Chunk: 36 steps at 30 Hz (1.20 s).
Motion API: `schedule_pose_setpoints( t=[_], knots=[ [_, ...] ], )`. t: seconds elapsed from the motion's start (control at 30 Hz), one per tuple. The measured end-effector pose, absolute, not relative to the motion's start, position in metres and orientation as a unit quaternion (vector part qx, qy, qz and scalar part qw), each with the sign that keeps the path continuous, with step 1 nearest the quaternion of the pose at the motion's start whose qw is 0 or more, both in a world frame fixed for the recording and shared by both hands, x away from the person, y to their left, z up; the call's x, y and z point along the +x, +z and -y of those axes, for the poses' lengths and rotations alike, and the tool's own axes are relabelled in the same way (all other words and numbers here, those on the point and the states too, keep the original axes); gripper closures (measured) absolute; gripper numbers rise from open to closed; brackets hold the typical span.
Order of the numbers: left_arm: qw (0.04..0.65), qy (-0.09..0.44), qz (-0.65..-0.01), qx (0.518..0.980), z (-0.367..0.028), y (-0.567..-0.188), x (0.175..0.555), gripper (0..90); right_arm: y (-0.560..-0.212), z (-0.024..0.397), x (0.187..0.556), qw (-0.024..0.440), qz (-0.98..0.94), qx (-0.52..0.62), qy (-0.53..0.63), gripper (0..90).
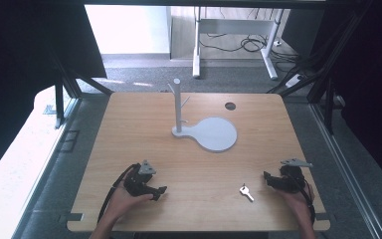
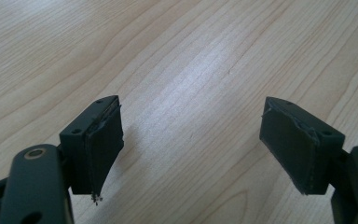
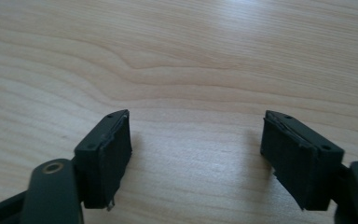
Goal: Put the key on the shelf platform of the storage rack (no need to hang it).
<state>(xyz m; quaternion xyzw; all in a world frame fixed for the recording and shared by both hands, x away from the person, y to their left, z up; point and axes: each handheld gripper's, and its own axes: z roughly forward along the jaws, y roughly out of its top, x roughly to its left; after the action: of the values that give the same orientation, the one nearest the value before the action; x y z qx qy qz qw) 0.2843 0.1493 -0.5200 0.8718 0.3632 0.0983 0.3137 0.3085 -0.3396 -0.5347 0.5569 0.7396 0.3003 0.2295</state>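
**A flat key on bare wood, waiting to slip**

The tabletop point(image 1: 129, 149) is carrying very little: a grey stand point(image 1: 205, 130) is sitting past the middle toward the far edge, its round base plate spreading out to the right of a thin upright post with short pegs. A dark hole point(image 1: 230, 105) is showing near the far edge, right of the post.

The left gripper point(image 1: 160, 192) is resting near the near edge, left of centre, with its jaws standing wide apart over bare wood and holding nothing point(image 2: 191, 140). The right gripper point(image 1: 267, 178) is sitting close to the near right corner, likewise spread wide and empty point(image 3: 196, 154).

The key point(image 1: 246, 192) is lying flat near the near edge, just left of the right gripper and apart from it, with its blade pointing toward the near edge.

Judging from this, the main risk is lying in the pickup. The key is thin and flat against smooth wood, so jaws closing from above are likely to skid over it, push it sideways, or flick it toward the near edge and off. A weak pinch on the bow could let it twist, making it hard to hang on a slim peg, and a clumsy approach could be nudging the light stand.
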Motion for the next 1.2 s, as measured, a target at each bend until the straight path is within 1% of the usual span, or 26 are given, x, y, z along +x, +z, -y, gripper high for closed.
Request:
schedule_pose_setpoints(
  t=[0.17,0.33,0.43,0.67,0.77,0.87,0.93,1.1,1.2],
  knots=[
    [0.314,0.100,-0.364,0.871,-0.150,-0.520,0.284,21.6,-0.533,0.340,0.306,0.219,-0.747,0.544,0.313,27.0],
    [0.314,0.101,-0.364,0.871,-0.151,-0.519,0.285,21.6,-0.528,0.342,0.303,0.218,-0.744,0.538,0.330,28.8],
    [0.312,0.101,-0.363,0.872,-0.150,-0.520,0.285,21.6,-0.523,0.345,0.300,0.235,-0.737,0.537,0.337,32.3],
    [0.310,0.101,-0.363,0.873,-0.150,-0.520,0.285,21.5,-0.522,0.347,0.300,0.215,-0.739,0.549,0.327,34.3],
    [0.311,0.101,-0.366,0.872,-0.151,-0.519,0.285,21.5,-0.520,0.347,0.300,0.212,-0.742,0.545,0.327,35.9],
    [0.314,0.104,-0.366,0.870,-0.152,-0.516,0.284,21.5,-0.515,0.346,0.301,0.215,-0.752,0.531,0.326,39.5],
    [0.314,0.106,-0.367,0.869,-0.153,-0.515,0.284,21.5,-0.515,0.345,0.301,0.213,-0.754,0.530,0.324,39.7],
    [0.313,0.107,-0.371,0.868,-0.153,-0.516,0.284,21.5,-0.508,0.343,0.303,0.199,-0.778,0.513,0.304,41.1],
    [0.312,0.106,-0.368,0.869,-0.152,-0.515,0.284,21.5,-0.502,0.340,0.303,0.183,-0.788,0.506,0.300,41.8]
  ],
)
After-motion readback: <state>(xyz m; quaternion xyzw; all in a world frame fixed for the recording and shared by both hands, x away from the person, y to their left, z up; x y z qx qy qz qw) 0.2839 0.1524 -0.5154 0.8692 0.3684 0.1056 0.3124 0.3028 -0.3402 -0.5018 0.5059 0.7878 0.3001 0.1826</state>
